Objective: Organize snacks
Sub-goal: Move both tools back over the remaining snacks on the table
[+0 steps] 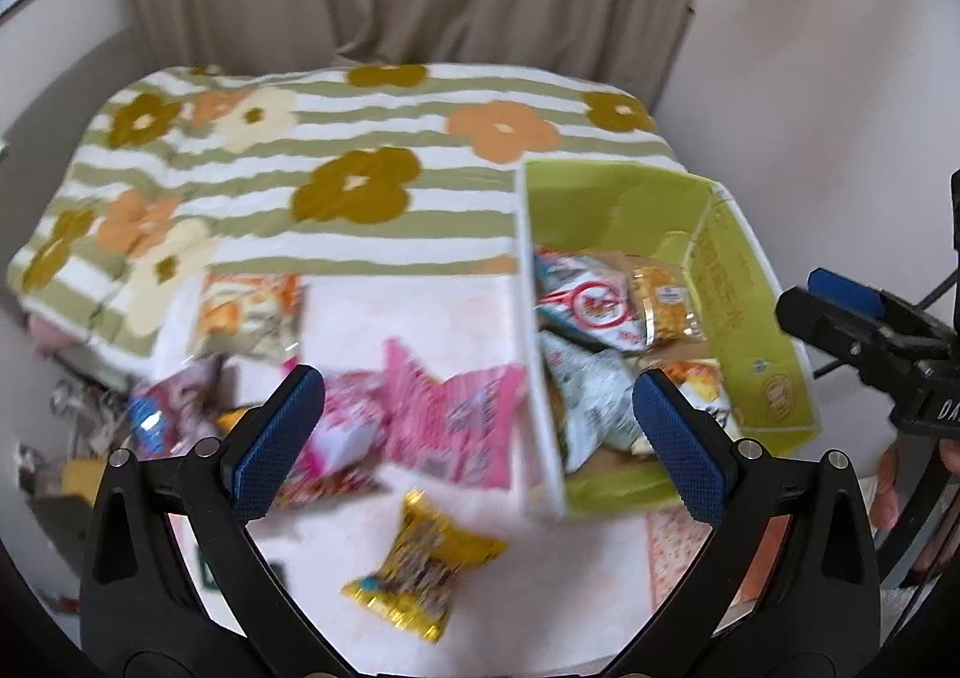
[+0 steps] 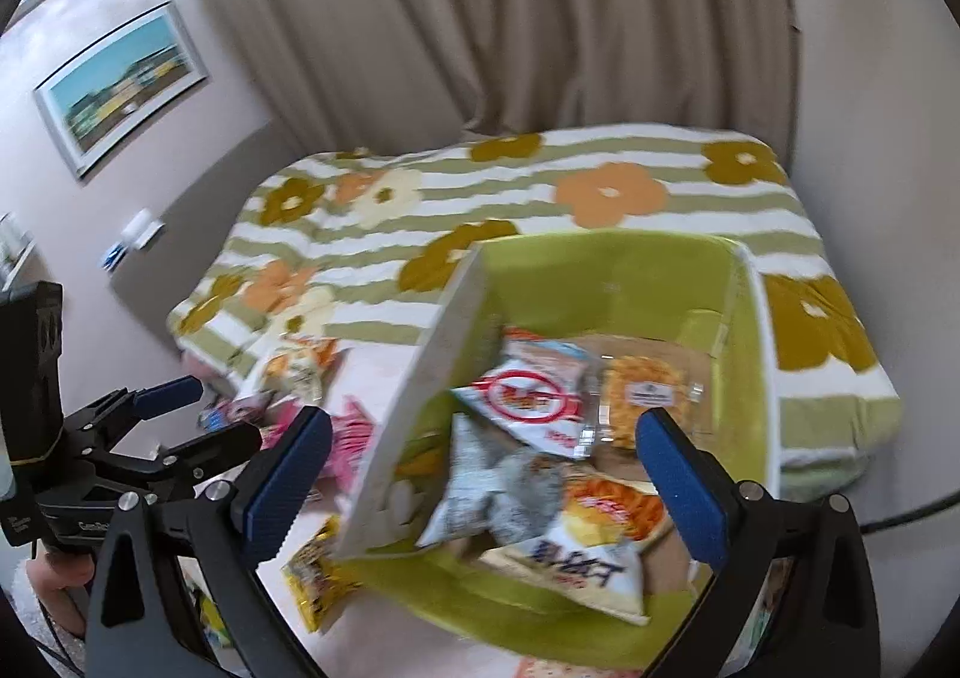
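Observation:
A green open box (image 1: 756,330) (image 2: 660,282) holds several snack packets, among them a white one with a red ring (image 1: 594,312) (image 2: 528,402) and a grey one (image 2: 498,492). Loose on the pink sheet lie a pink packet (image 1: 450,414), a yellow packet (image 1: 420,564) (image 2: 312,576) and an orange-white packet (image 1: 249,318). My left gripper (image 1: 480,432) is open and empty above the pink packet and the box's left wall. My right gripper (image 2: 486,474) is open and empty over the box. Each gripper also shows in the other's view: the right one (image 1: 852,318), the left one (image 2: 180,414).
A striped flowered blanket (image 1: 360,162) covers the bed behind the box. A curtain (image 2: 510,18) hangs at the back. A framed picture (image 2: 120,84) is on the left wall. Clutter lies off the bed's left edge (image 1: 78,426).

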Motion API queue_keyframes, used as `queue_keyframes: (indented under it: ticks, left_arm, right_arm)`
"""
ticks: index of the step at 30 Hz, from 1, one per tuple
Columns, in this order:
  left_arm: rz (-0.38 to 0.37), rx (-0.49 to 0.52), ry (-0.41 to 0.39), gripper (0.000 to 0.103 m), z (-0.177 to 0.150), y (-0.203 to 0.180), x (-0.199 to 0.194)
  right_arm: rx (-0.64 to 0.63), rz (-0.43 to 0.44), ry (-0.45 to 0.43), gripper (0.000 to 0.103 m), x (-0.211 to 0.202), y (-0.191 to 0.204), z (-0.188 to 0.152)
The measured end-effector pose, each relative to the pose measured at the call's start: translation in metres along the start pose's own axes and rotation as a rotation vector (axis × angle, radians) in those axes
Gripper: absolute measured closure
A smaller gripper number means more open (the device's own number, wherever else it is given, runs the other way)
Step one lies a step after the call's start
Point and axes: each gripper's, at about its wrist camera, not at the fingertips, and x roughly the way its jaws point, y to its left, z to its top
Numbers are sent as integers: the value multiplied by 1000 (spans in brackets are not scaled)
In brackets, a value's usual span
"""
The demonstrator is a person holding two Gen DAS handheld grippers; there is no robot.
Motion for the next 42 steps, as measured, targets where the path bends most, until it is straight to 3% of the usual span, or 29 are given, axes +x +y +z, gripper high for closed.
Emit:
queue_keyframes:
  ticks: [7, 13, 19, 29, 35, 42]
  left_arm:
    - [94, -113, -22, 1, -46, 60, -42]
    - [126, -182, -11, 1, -79, 115, -56]
    - [88, -173, 18, 1, -96, 165, -55]
    - [-53, 40, 146, 1, -121, 222, -27]
    - [-130, 243, 231, 1, -132, 227, 20]
    - [-167, 422, 270, 1, -141, 217, 71]
  right_arm:
    - [-77, 104, 11, 2, 1, 48, -21]
    - [-98, 85, 25, 2, 8, 86, -49]
    - [-46, 48, 61, 2, 30, 120, -72]
    - [121, -87, 114, 2, 65, 165, -112]
    - [203, -176, 146, 2, 87, 179, -143]
    - [249, -212, 201, 2, 120, 175, -167]
